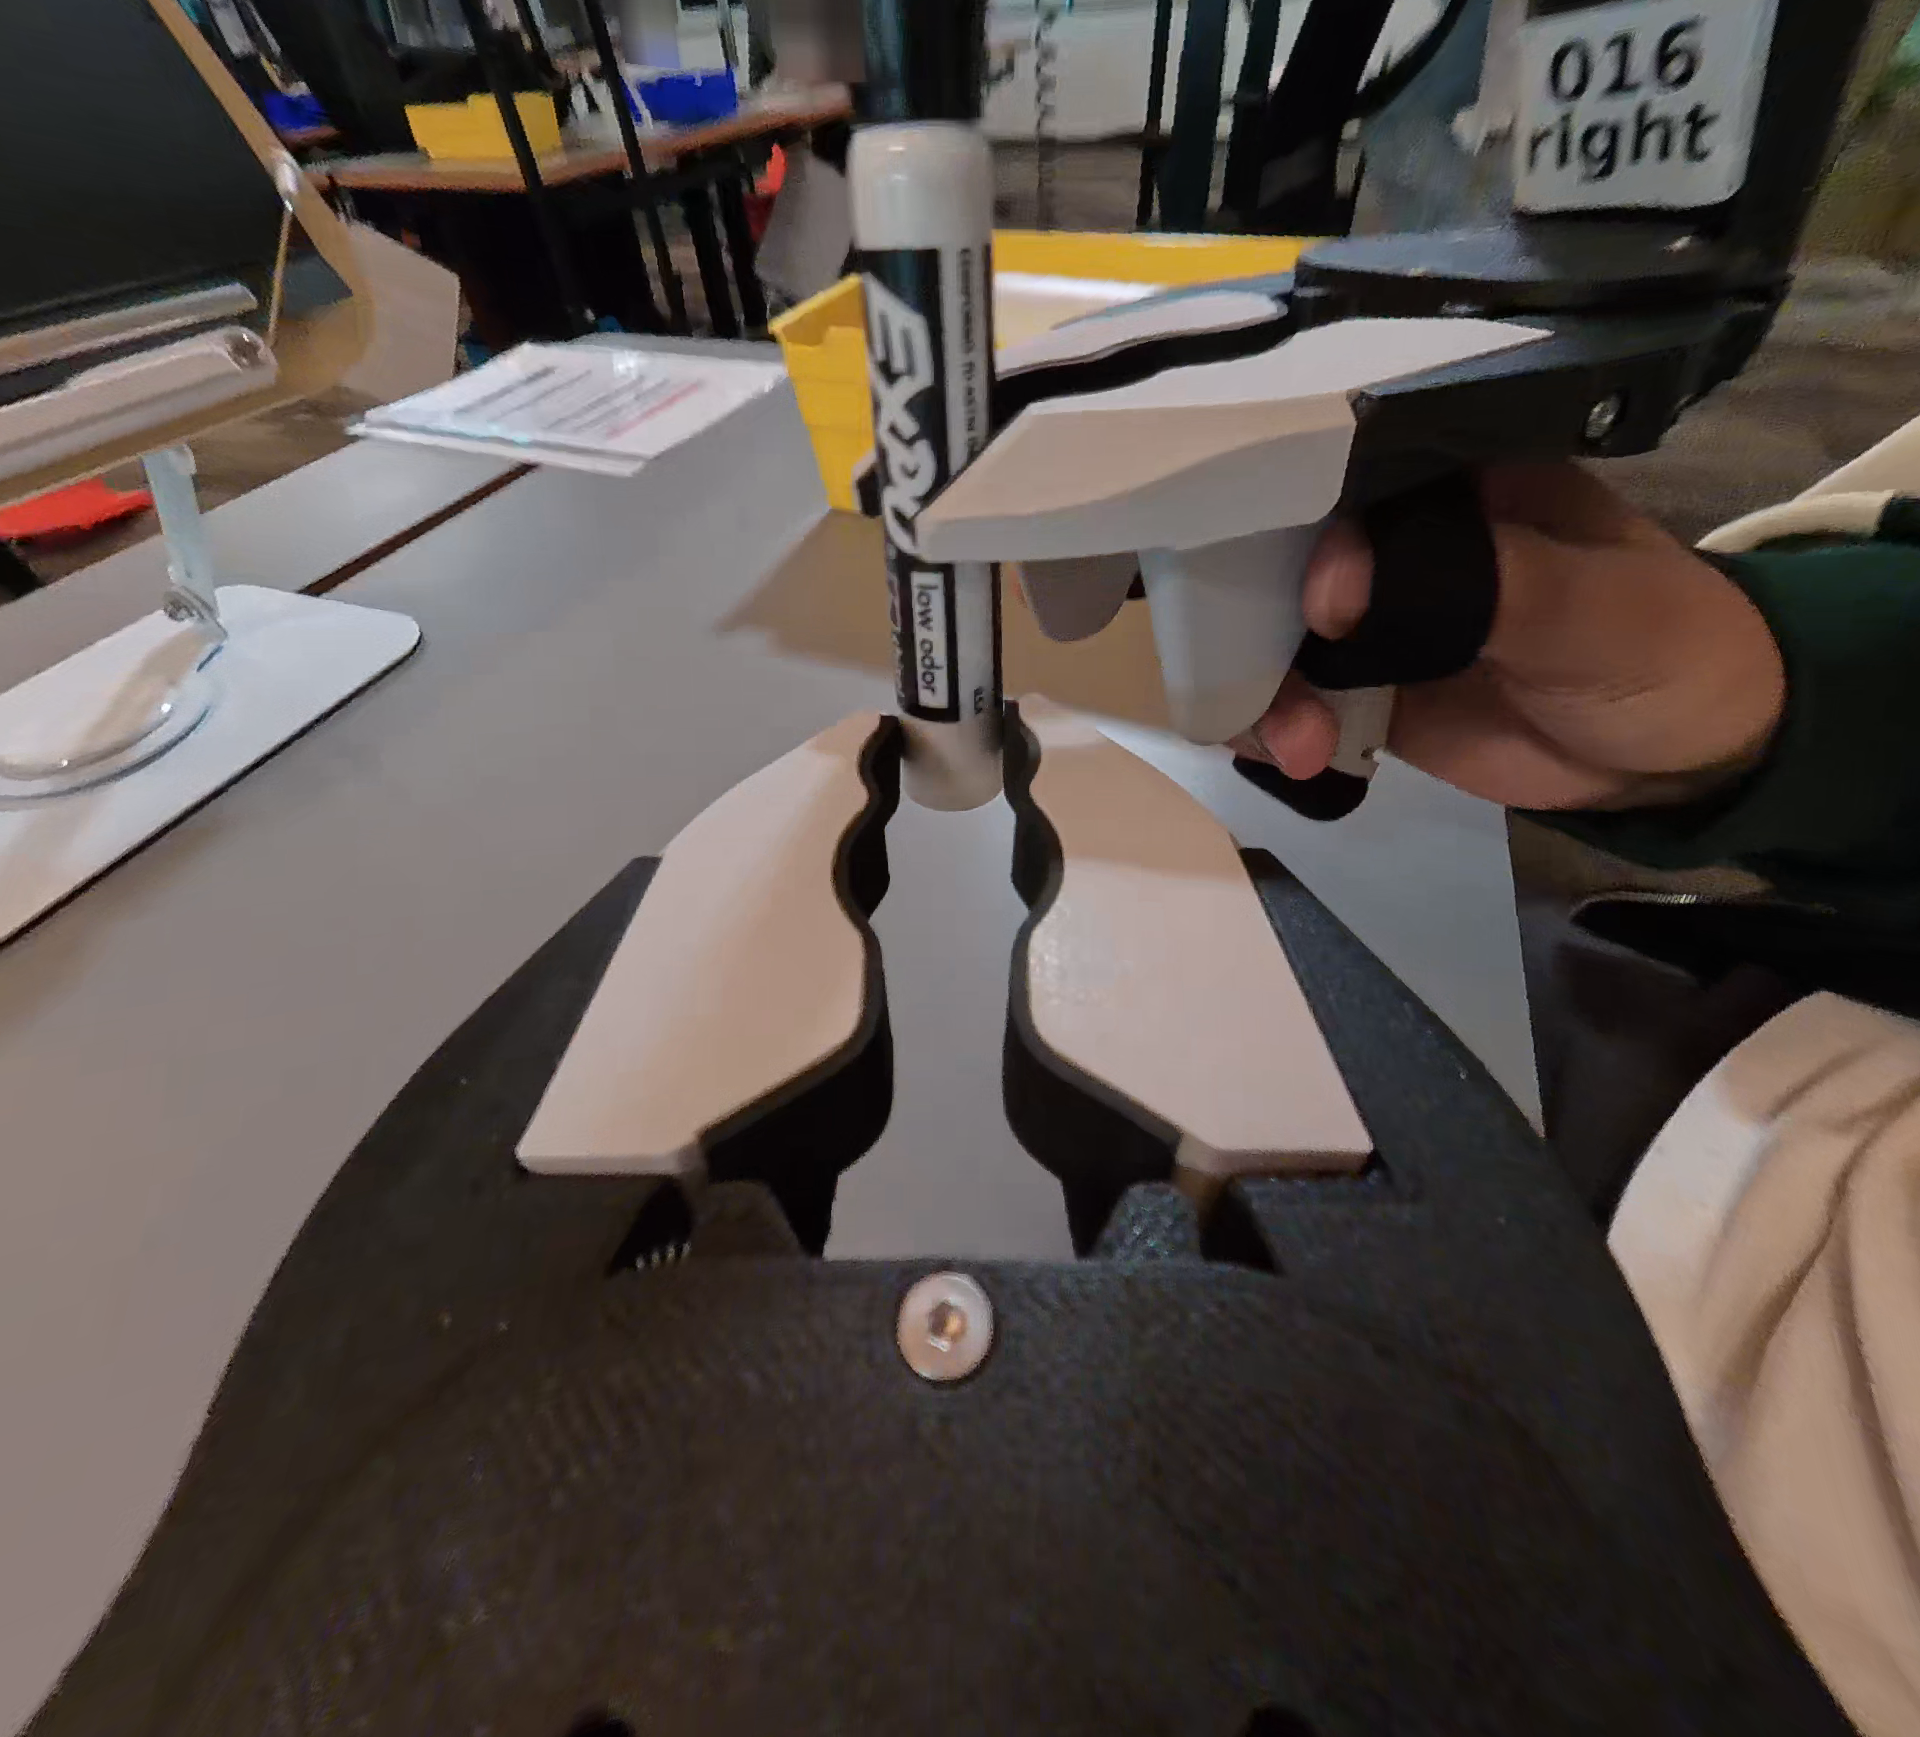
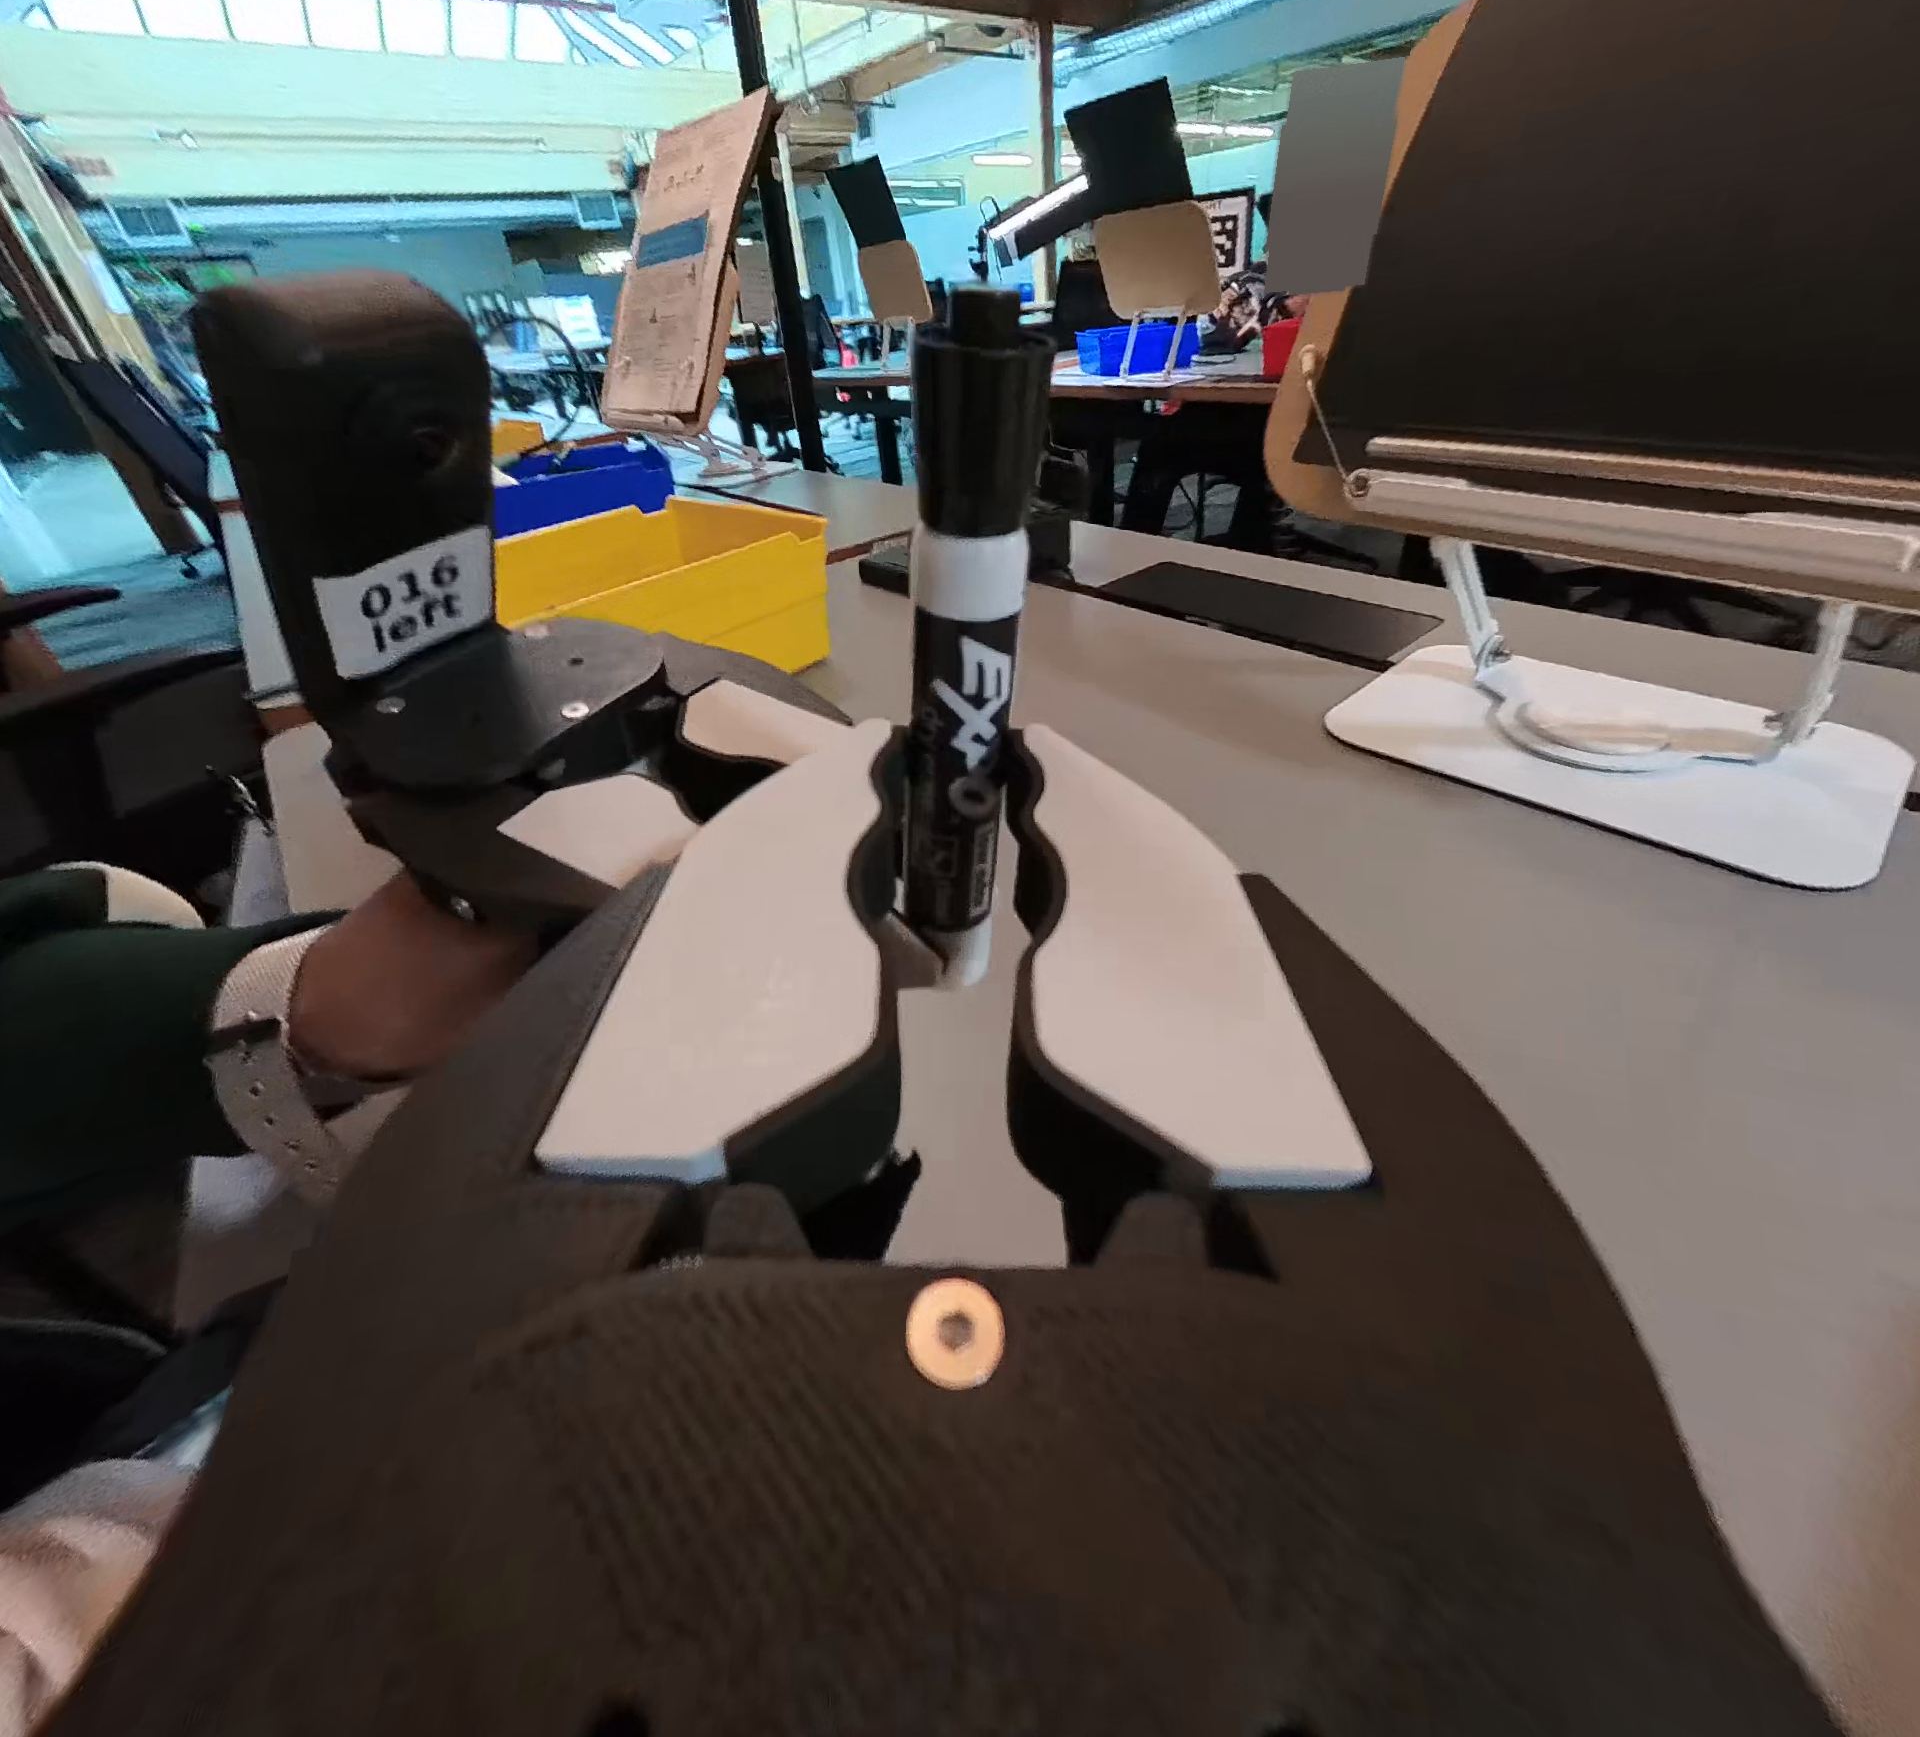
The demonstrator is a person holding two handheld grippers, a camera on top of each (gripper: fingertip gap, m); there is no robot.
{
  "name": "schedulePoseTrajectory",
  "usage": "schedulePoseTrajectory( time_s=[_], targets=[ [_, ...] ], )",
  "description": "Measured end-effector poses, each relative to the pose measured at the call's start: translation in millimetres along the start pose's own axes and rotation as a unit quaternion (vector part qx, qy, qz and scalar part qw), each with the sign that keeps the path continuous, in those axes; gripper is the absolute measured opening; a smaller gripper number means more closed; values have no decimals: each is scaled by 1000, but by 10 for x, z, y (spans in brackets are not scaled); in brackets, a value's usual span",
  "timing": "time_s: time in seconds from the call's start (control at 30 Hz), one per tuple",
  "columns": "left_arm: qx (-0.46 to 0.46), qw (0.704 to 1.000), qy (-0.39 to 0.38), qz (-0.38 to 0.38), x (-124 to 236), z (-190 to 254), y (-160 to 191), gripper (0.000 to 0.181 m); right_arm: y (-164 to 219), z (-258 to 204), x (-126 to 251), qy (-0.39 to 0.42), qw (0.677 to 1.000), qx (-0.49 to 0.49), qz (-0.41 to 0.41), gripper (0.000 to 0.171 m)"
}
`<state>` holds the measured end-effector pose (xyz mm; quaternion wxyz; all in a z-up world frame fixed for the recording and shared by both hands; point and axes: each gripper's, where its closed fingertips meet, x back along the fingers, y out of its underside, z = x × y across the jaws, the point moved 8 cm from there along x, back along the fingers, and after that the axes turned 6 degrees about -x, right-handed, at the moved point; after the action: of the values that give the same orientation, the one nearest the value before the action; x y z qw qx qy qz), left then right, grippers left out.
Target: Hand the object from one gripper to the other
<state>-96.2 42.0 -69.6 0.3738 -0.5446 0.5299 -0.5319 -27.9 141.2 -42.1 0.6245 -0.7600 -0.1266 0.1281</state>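
Gripping: both grippers pinch one marker at frame centre, above a grey table.
Marker: upright, black and white, black cap on top in the right wrist view; its white bottom end points down.
Left gripper: its fingertips close on the marker's lowest part, in the middle of the left wrist view; in the right wrist view it reaches in from the left edge, partly hidden behind the right gripper's fingers.
Right gripper: clamps the printed barrel higher up; in the left wrist view it comes in sideways from the right, just above the left gripper's tips.
Hand: wraps the right gripper's handle at the right edge of the left wrist view.
Bin: yellow, on the table behind the grippers, left of centre in the right wrist view.
Stand: white base at right of that view, carrying a tilted dark board.
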Motion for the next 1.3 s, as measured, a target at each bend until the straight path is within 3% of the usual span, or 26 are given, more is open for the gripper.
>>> schedulePoseTrajectory(
  time_s=[0.07, 0.13, 0.23, 0.4, 0.47, 0.6, 0.67, 0.77, 0.9, 0.97, 1.07, 1.2, 1.3],
  targets=[
    [28, 999, 4, 36, 36, -50, 16, 22, -44, 32, 20, -4, 1000, -13, 10, 19],
    [72, 995, 11, 69, 56, -126, 45, 40, -134, 73, 56, 0, 1000, -1, 12, 19],
    [146, 984, 25, 94, 76, -231, 118, 46, -455, 191, 192, 21, 998, 49, 14, 19],
    [177, 979, 20, 100, 93, -311, 194, 47, -1135, 716, 757, 146, 981, 120, -50, 19],
    [170, 980, 21, 96, 84, -300, 193, 47, -1286, 1059, 1120, 244, 956, 139, -87, 19],
    [156, 984, 28, 84, 42, -251, 194, 47, -1188, 1839, 1917, 440, 866, 112, -211, 19],
    [147, 986, 31, 77, 20, -225, 190, 46, -989, 2143, 2227, 482, 834, 54, -265, 19],
    [130, 989, 32, 66, -7, -195, 189, 46, -725, 2404, 2479, 498, 810, -17, -311, 19],
    [116, 991, 34, 55, -31, -172, 199, 46, -565, 2540, 2574, 519, 782, -15, -344, 22],
    [116, 991, 36, 54, -32, -170, 202, 45, -537, 2569, 2578, 529, 769, -3, -360, 46],
    [119, 991, 35, 57, -22, -180, 203, 45, -622, 2531, 2541, 545, 760, 37, -352, 48],
    [131, 989, 35, 61, -10, -207, 215, 45, -903, 2281, 2280, 526, 789, 101, -302, 43],
    [145, 986, 37, 68, -4, -223, 223, 45, -1095, 1951, 1917, 462, 837, 155, -249, 40]
  ],
)
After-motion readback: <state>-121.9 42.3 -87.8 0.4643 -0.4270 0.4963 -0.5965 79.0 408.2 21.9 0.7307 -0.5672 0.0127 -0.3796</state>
